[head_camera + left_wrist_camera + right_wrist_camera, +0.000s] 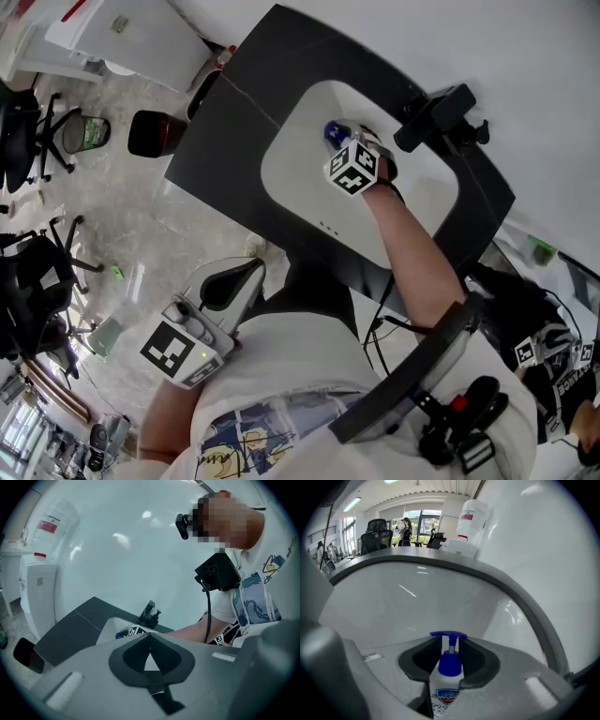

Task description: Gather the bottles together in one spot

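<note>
White sink [300,183] holds blue-pump soap bottle [448,665], clamped by right gripper [449,644]; left gripper [150,638] closed, empty.

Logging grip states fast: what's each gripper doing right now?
Left gripper: closed, empty.
Right gripper: closed on white plastic pump bottle with blue pump.

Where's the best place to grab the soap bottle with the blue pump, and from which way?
Best grab the soap bottle by its wide white body, below the blue collar, a jaw on each side. The pump head is thin and would likely slip or press down. Come in lengthwise so the pump points away, as the right gripper has it, shut on the body.
</note>
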The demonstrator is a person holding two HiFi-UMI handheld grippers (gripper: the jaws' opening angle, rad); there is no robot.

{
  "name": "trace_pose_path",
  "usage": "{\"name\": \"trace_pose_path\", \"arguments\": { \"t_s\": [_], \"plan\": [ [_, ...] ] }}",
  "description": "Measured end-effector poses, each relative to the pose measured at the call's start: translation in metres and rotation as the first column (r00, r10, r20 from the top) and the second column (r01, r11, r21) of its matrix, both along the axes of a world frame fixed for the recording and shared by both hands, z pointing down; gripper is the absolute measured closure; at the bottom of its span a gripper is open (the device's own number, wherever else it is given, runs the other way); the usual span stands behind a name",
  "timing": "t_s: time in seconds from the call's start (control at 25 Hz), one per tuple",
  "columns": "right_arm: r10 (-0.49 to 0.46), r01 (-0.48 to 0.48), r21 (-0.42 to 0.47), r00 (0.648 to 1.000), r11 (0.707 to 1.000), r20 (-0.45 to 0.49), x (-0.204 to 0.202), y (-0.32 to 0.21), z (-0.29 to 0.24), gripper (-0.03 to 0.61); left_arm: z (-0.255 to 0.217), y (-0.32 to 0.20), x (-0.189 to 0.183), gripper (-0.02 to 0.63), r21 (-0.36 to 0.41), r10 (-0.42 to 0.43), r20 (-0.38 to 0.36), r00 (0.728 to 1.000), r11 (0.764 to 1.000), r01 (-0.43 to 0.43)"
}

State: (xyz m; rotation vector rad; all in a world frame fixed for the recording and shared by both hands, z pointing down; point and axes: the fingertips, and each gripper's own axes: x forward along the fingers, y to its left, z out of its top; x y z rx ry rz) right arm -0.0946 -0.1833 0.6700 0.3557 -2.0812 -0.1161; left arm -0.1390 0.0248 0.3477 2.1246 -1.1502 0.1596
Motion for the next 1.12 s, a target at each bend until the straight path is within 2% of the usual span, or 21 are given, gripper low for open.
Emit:
{"name": "trace_pose_path", "arguments": {
  "t_s": [0.16,0.32,0.56,0.84,1.12],
  "plan": [
    [0.059,-0.062,0.027,0.994,0.998,0.091,0.007,0.007,-0.021,0.491,-0.003,0.0,0.007,0.612,0.009,0.048,-0.003,0.999,0.999,-0.048],
    [0.116,-0.126,0.061,0.981,0.99,0.154,0.023,0.01,-0.038,0.489,-0.006,0.003,0.015,0.612,0.011,0.094,-0.002,0.996,0.995,-0.094],
    [0.229,-0.252,0.062,0.941,0.966,0.249,0.053,0.013,-0.062,0.488,-0.009,0.004,0.032,0.612,0.023,0.179,-0.002,0.984,0.984,-0.178],
    [0.346,-0.375,0.017,0.871,0.927,0.348,0.086,0.022,-0.086,0.488,-0.011,0.004,0.052,0.612,0.033,0.268,-0.016,0.963,0.963,-0.267],
    [0.457,-0.514,0.006,0.766,0.858,0.452,0.123,0.024,-0.128,0.488,-0.018,0.003,0.066,0.612,0.053,0.359,-0.022,0.933,0.932,-0.357]
  ]
}}
